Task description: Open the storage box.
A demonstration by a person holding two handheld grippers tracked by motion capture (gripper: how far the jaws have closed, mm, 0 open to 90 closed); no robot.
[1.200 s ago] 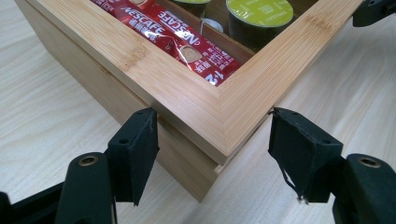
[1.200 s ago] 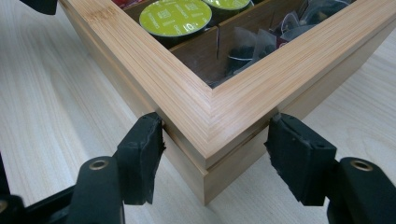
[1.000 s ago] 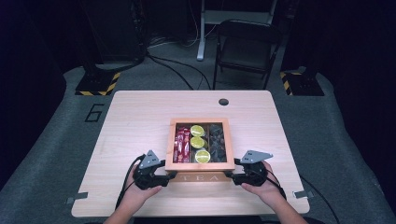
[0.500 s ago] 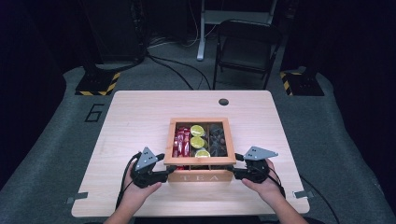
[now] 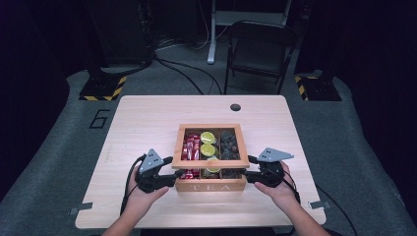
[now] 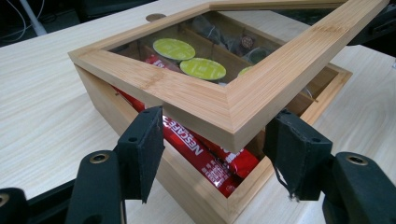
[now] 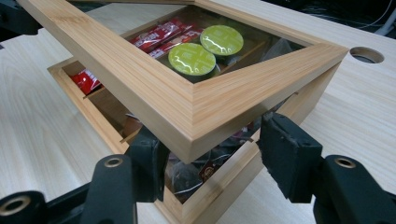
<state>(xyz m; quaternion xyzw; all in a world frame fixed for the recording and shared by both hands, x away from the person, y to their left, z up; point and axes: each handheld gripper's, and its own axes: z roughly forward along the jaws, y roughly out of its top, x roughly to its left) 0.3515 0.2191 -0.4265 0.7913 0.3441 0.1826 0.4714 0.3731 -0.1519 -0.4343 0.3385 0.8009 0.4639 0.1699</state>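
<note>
A wooden tea box (image 5: pixel 210 187) stands near the table's front edge. Its glass-windowed lid (image 5: pixel 209 163) is hinged at the back and raised at the front. My left gripper (image 5: pixel 172 173) is at the lid's front left corner and my right gripper (image 5: pixel 247 173) at its front right corner. In the left gripper view the lid (image 6: pixel 187 100) pokes its corner between the wide-apart jaws of the left gripper (image 6: pixel 215 154) and rests on them. The right gripper (image 7: pixel 210 154) holds the lid (image 7: pixel 154 88) up the same way. Inside are red sachets (image 6: pixel 205 154), green-topped capsules (image 7: pixel 191 58) and dark tea bags (image 5: pixel 228 142).
The pale wooden table (image 5: pixel 147 123) has a round cable hole (image 5: pixel 235 107) at the back. A folding chair (image 5: pixel 260 49) and cables sit on the floor beyond it. Hazard-striped bases (image 5: pixel 101 88) flank the far corners.
The lid's front edge has risen off the box, carried up by both grippers at its front corners. Both hands have edged inward against the box.
</note>
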